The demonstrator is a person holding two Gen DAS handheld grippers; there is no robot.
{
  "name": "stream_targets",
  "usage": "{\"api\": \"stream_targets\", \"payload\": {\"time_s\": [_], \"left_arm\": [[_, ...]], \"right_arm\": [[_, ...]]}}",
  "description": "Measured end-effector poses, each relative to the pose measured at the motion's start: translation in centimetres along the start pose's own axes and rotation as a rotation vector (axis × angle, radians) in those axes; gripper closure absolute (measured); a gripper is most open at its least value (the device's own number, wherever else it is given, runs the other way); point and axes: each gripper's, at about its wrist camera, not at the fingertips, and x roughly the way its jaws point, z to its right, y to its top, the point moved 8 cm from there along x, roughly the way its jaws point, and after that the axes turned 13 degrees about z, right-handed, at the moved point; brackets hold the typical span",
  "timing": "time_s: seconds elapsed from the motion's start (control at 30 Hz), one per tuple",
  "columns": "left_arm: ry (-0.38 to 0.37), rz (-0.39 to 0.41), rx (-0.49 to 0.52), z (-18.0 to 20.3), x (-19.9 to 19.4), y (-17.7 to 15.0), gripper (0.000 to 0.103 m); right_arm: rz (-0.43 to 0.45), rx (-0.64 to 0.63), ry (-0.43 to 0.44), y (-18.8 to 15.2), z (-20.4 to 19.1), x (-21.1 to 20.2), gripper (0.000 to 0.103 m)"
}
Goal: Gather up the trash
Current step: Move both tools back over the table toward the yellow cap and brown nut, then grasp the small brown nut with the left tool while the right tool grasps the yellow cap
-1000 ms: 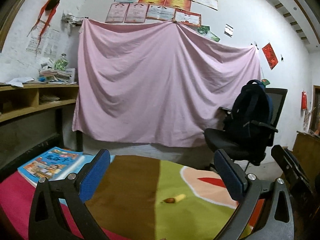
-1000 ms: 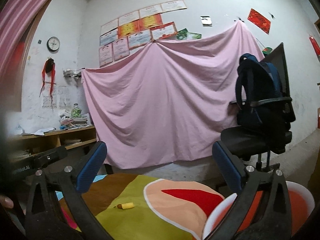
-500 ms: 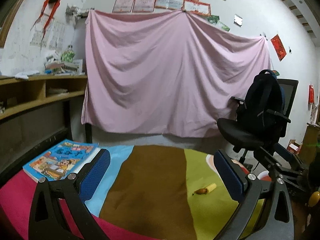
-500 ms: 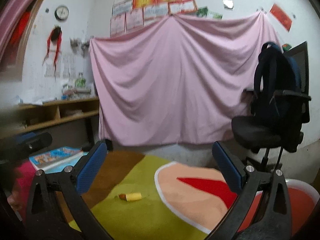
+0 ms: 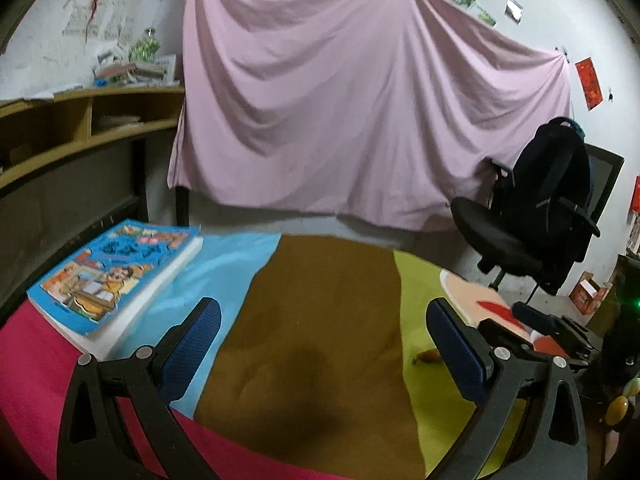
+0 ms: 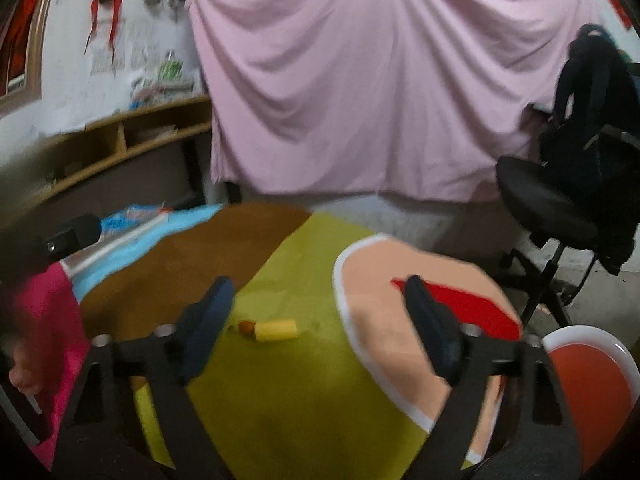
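Observation:
A short yellow scrap with a brown end (image 6: 274, 330) lies on the lime part of the table cloth (image 6: 280, 400). My right gripper (image 6: 318, 290) hangs over it and its jaws are closing. The scrap shows in the gap near the left finger, and no pad touches it. In the left wrist view the same scrap (image 5: 430, 357) peeks out beside the right finger of my left gripper (image 5: 322, 312). That gripper stands open and empty over the brown stripe. The right gripper's fingers (image 5: 532, 314) reach in from the right.
An orange bin with a white rim (image 6: 592, 368) stands off the table's right edge. A thick picture book (image 5: 116, 276) lies at the far left of the cloth. A black office chair with a backpack (image 5: 520, 236) stands to the right, before a pink sheet (image 5: 340, 100).
Both grippers have tipped down and come lower over the table. The scrap now sits larger and within the right gripper's gap, and that gripper's jaws look slightly narrower.

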Motion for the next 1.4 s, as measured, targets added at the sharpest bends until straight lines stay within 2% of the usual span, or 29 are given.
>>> {"api": "stream_targets", "payload": {"time_s": [0.07,0.13,0.17,0.27,0.4,0.5,0.6,0.73,1.07,1.13,1.3,1.4], "left_arm": [[0.002,-0.032,-0.004,-0.2,0.5,-0.4,0.011],[0.005,-0.074,-0.012,-0.5,1.0,-1.1,0.022],[0.007,-0.089,-0.017,-0.4,1.2,-1.3,0.023],[0.010,-0.120,-0.026,-0.6,1.6,-1.7,0.025],[-0.009,-0.141,-0.022,-0.2,1.7,-1.9,0.026],[-0.028,-0.162,-0.011,0.3,1.9,-2.1,0.030],[-0.041,-0.184,0.000,0.7,2.2,-2.5,0.031],[-0.055,-0.218,0.011,1.4,2.6,-3.0,0.039],[-0.112,-0.299,0.093,4.3,3.7,-4.7,0.041],[-0.134,-0.312,0.104,5.1,4.0,-5.0,0.049],[-0.186,-0.353,0.137,7.5,5.3,-6.2,0.057],[-0.209,-0.384,0.166,8.7,6.1,-6.9,0.067]], "right_arm": [[-0.050,-0.007,0.028,-0.8,-0.5,0.8,0.010],[-0.070,-0.017,0.044,-1.1,-1.0,1.1,0.018],[-0.079,-0.021,0.053,-1.3,-1.1,1.2,0.019],[-0.121,-0.034,0.076,-1.9,-1.7,1.9,0.021],[-0.169,-0.059,0.080,-2.6,-2.2,2.5,0.032],[-0.193,-0.079,0.083,-2.9,-2.6,2.7,0.036],[-0.212,-0.087,0.086,-3.2,-2.8,2.9,0.046],[-0.212,-0.055,0.084,-3.1,-2.4,2.7,0.046],[-0.193,0.162,0.064,-3.0,1.9,1.5,0.046],[-0.186,0.185,0.057,-3.0,2.6,1.0,0.046],[-0.159,0.190,0.028,-2.9,4.1,-0.4,0.046],[-0.155,0.200,0.016,-3.0,4.9,-0.9,0.046]]}}
